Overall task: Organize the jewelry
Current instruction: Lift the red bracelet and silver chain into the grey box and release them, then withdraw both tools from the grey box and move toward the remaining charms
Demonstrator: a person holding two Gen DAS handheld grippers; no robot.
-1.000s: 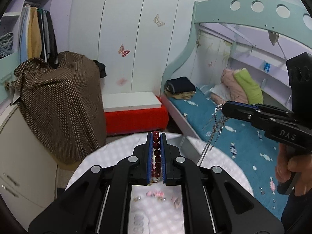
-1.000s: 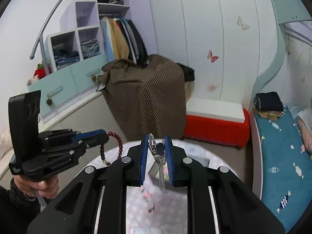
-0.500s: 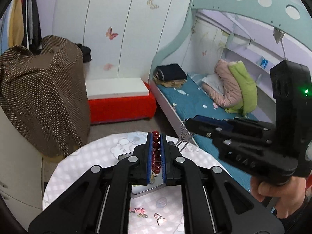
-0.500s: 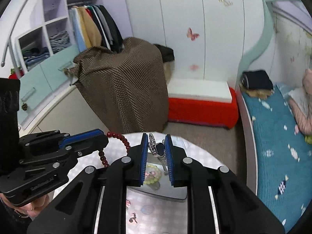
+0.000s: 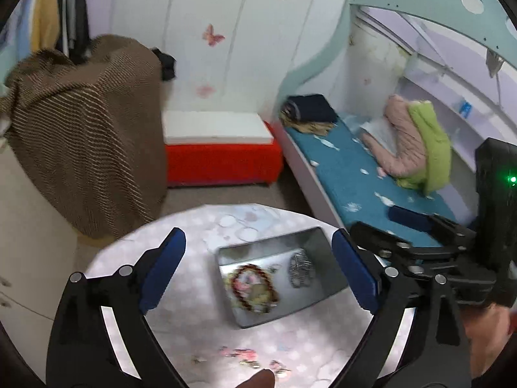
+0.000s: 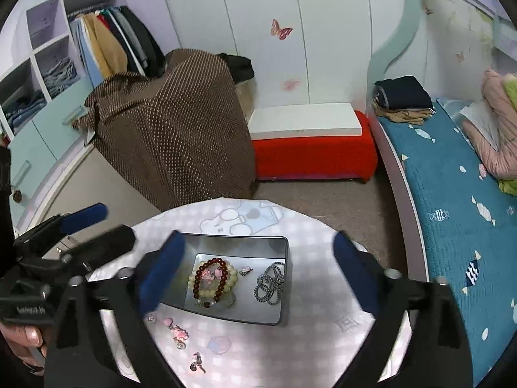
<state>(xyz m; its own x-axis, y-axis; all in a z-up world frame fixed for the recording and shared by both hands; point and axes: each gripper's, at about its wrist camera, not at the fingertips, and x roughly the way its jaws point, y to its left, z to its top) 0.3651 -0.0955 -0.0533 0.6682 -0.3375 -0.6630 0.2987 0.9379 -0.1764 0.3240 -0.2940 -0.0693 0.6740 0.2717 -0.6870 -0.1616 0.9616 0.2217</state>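
Now both my left gripper and right gripper gape wide, empty, above the tin; bracelets and chain lie inside. Charms beside the tin could skitter off the tabletop under a clumsy pinch.

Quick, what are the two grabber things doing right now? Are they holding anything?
Left gripper: open, fingers wide apart, holding nothing.
Right gripper: open, fingers wide apart, holding nothing.

Bracelets, chain in tin
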